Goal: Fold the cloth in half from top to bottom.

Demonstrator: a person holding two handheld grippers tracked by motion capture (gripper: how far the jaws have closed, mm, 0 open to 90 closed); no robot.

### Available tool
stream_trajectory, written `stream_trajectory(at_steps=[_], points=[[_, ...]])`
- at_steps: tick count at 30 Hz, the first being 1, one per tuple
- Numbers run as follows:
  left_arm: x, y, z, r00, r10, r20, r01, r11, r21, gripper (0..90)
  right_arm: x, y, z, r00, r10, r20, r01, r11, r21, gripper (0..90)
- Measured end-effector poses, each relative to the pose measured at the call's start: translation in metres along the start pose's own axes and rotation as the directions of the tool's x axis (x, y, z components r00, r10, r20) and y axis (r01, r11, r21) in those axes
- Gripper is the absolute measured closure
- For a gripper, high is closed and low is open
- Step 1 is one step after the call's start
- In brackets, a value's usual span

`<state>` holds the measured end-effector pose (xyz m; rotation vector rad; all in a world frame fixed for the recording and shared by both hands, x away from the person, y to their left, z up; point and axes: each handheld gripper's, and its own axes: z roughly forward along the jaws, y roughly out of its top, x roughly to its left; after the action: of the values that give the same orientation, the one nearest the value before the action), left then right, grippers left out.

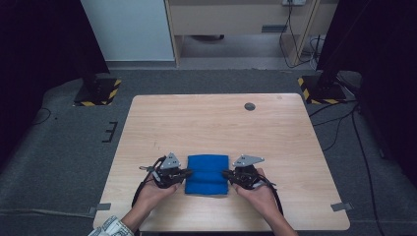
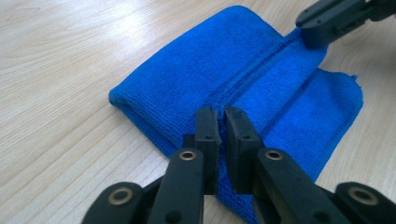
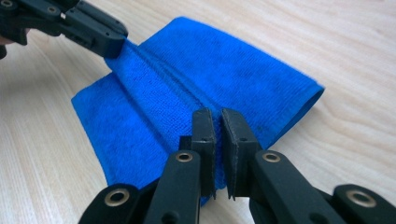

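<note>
A blue cloth [image 1: 207,175] — soft microfibre with a fine, fuzzy nap — lies folded on the near half of the light wooden table, about midway across it. From the high view it reads as a near-square pad. In the left gripper view [image 2: 243,84] a stitched hem runs lengthwise down its middle, forming a raised ridge; one side ends in a rounded fold, the other in a flat layer lying lower on the wood. The right gripper view [image 3: 196,88] shows the same ridge and a rounded folded edge — the layers stacked, slightly offset.
</note>
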<state>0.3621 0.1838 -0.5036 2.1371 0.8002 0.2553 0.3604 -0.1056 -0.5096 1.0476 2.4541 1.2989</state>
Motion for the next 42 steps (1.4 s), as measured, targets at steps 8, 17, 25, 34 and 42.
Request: stream_trajectory(at_steps=[8, 17, 25, 34, 42], points=[[-0.005, -0.008, -0.004, 1.0000, -0.002, 0.007, 0.002, 1.0000, -0.006, 73.7, 0.002, -0.009, -0.002, 0.9999, 0.002, -0.014, -0.002, 0.9999, 0.017, 78.8], [-0.010, -0.016, -0.012, 0.9995, 0.006, 0.031, -0.006, 1.0000, -0.006, 68.1, 0.007, -0.021, -0.009, 0.9988, 0.015, -0.046, -0.014, 0.9996, 0.026, 72.1], [-0.010, -0.020, -0.024, 0.9990, -0.013, 0.043, 0.015, 0.9991, -0.039, 63.1, 0.013, -0.021, -0.019, 0.9975, 0.021, -0.067, -0.019, 0.9996, 0.021, 61.4], [-0.006, -0.019, -0.029, 0.9985, -0.037, 0.041, 0.041, 0.9947, -0.094, 60.8, 0.017, -0.013, -0.024, 0.9975, 0.025, -0.065, -0.025, 0.9997, 0.006, 49.9], [0.000, -0.015, -0.028, 0.9993, -0.038, 0.002, 0.038, 0.9953, -0.089, 52.7, 0.010, -0.006, -0.019, 0.9991, 0.030, -0.029, -0.031, 0.9995, -0.001, 40.9]])
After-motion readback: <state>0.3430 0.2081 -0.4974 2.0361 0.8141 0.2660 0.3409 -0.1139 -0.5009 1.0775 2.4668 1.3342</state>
